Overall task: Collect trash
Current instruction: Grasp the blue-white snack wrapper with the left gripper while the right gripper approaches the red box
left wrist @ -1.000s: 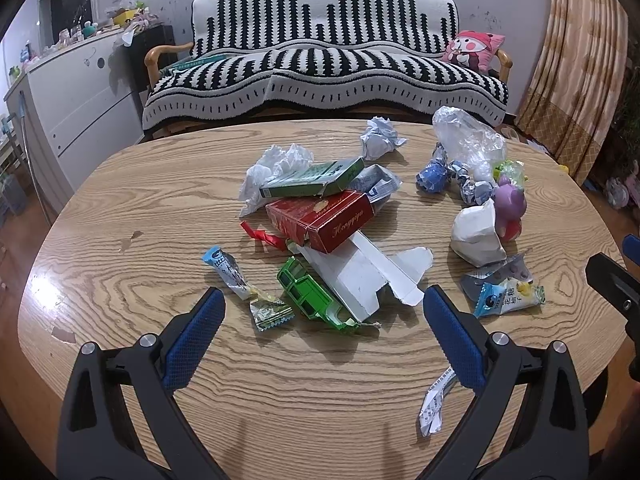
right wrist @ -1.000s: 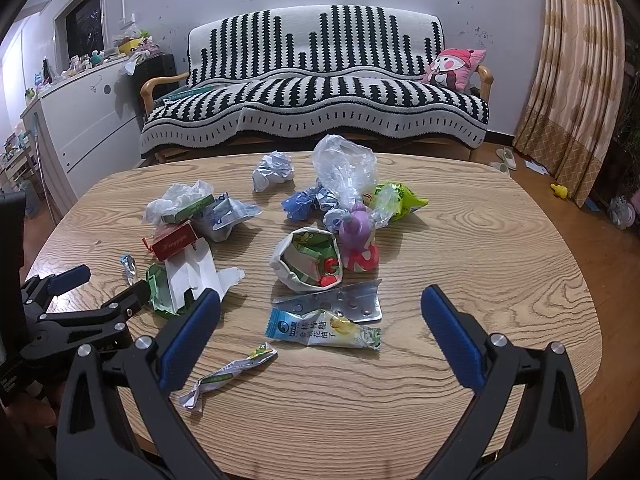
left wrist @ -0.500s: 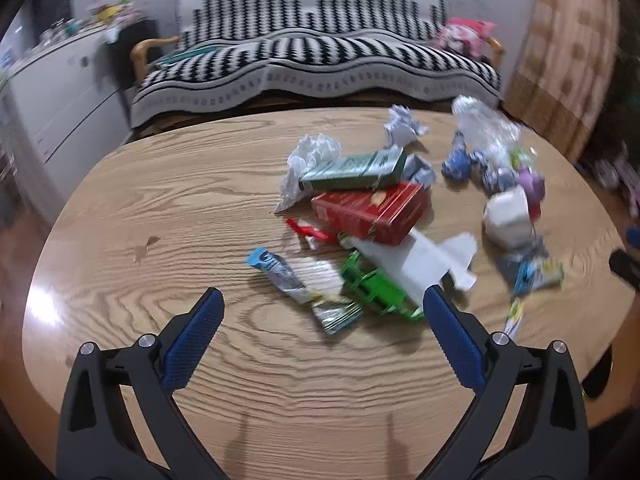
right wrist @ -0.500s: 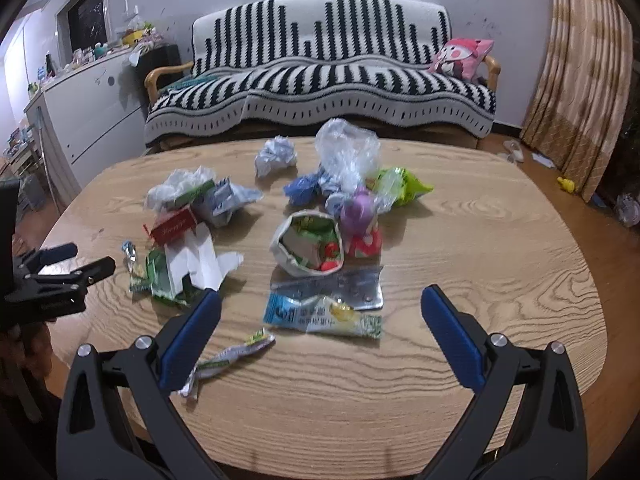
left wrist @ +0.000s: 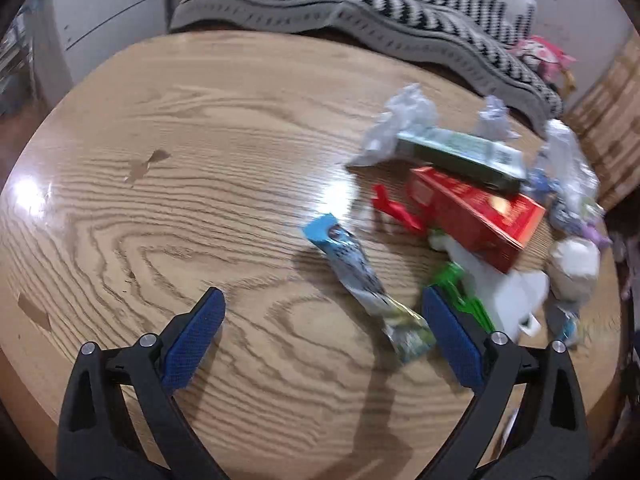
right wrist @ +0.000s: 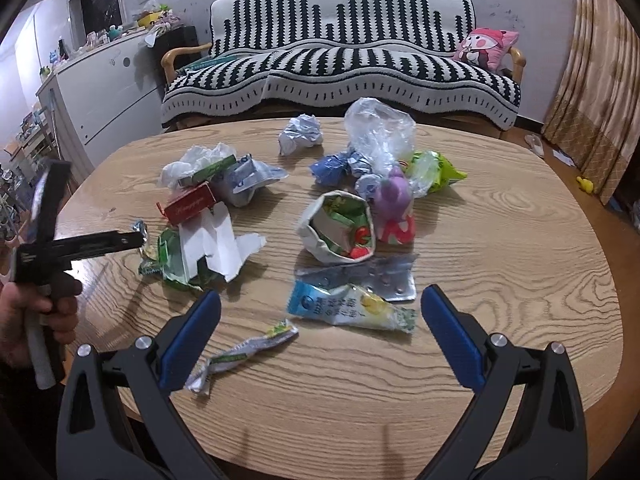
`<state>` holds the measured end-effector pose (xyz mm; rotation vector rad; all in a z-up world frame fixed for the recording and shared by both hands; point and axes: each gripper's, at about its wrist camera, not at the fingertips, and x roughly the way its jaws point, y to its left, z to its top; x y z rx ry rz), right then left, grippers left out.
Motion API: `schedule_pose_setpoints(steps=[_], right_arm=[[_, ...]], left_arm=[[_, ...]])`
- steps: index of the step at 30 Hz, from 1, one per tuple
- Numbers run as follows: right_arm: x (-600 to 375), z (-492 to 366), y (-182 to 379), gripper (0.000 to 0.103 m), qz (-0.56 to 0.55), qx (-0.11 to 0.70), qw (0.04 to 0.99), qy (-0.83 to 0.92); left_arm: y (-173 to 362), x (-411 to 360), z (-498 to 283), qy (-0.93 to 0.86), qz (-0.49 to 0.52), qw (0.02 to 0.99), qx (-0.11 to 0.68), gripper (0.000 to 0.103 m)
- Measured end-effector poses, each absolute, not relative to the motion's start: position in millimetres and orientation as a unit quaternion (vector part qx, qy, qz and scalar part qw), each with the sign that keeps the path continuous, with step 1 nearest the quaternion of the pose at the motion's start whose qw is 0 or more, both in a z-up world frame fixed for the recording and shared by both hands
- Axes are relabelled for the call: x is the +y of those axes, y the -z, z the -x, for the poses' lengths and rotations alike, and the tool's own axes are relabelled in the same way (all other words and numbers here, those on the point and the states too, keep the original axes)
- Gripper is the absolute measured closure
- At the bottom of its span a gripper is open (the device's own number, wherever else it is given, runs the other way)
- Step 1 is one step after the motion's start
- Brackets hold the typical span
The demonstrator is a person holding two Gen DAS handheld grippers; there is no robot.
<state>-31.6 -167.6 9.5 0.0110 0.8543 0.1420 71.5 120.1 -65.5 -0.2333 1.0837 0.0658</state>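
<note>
Left wrist: bare table [left wrist: 168, 184] left of wrapper [left wrist: 356, 276]

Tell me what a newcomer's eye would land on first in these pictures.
First, the litter heaped on the round wooden table: a red carton left of centre, an open white pouch in the middle, a blue-and-yellow sachet nearest the open right gripper. Behind stands a black-and-white striped sofa with a pink cushion. The left gripper hangs open over a blue-tipped wrapper.
</note>
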Motion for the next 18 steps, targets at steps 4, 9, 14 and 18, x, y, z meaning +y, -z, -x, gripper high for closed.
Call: schedule_pose_setpoints(steps=[4,9,14,18], right_arm=[[-162.8,23.9,-8.2,0.006,-0.01,0.415,0.907,-0.073],[-146.5,11.5,-7.2,0.008,-0.014,0.413,0.906,-0.095],[-109.9,-9.2,-8.3,0.011,-0.009,0.41,0.901,-0.142],[-73.1,-32.1,-3.5,0.011,0.018,0.414,0.895,-0.167]], left_arm=[[69.1,116.5,-77.9,-0.049,0.107,0.852,0.51,0.027],[72.6,116.0,-73.9,-0.042,0.096,0.857,0.504,0.06],[68.8,120.6,-65.1,-0.034,0.104,0.857,0.503,0.093],[54.4,129.0,-54.0,-0.045,0.085,0.873,0.479,0.094]])
